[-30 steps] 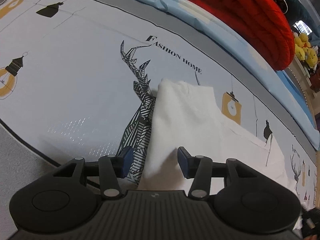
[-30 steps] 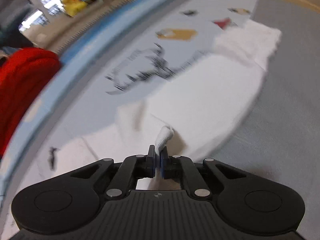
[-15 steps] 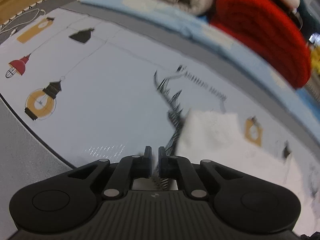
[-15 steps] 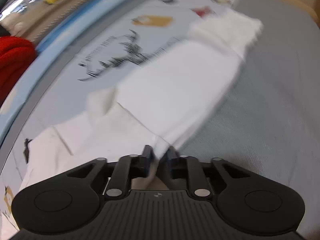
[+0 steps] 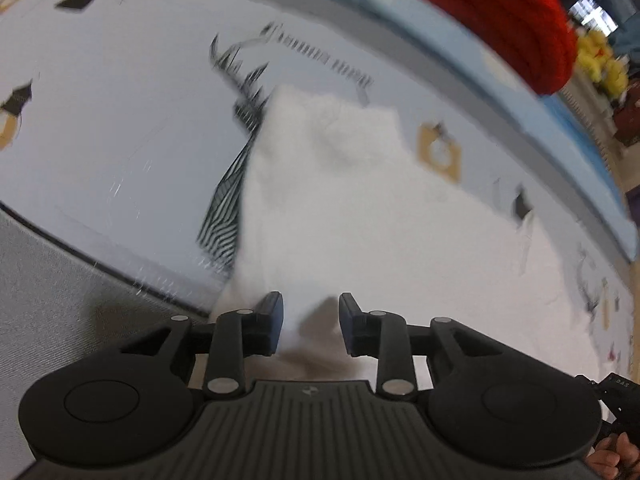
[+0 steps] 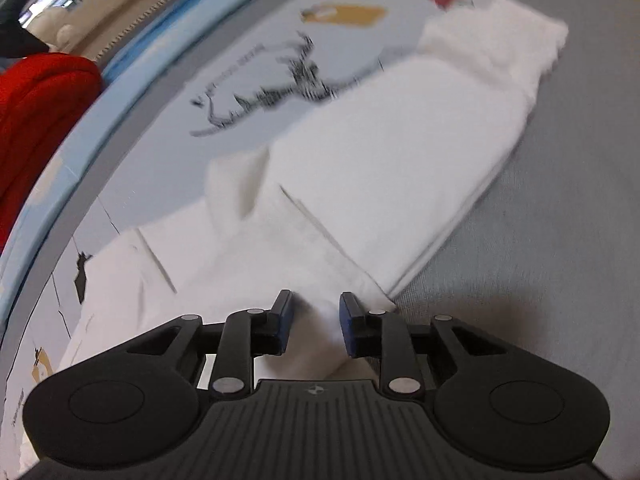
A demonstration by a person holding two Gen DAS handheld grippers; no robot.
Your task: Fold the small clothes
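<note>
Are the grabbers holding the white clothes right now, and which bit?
Nothing is gripped. Both the left gripper and right gripper have just been opening, and an edge of the white garment lies loose between each one's fingers.

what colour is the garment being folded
White, plain with no print: the garment shows best in the right wrist view, lying folded lengthwise.

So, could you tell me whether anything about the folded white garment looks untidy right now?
Slightly: on the white cloth garment, a small flap sticks up along its far edge instead of lying flat. Nothing looks torn or spilled.
</note>
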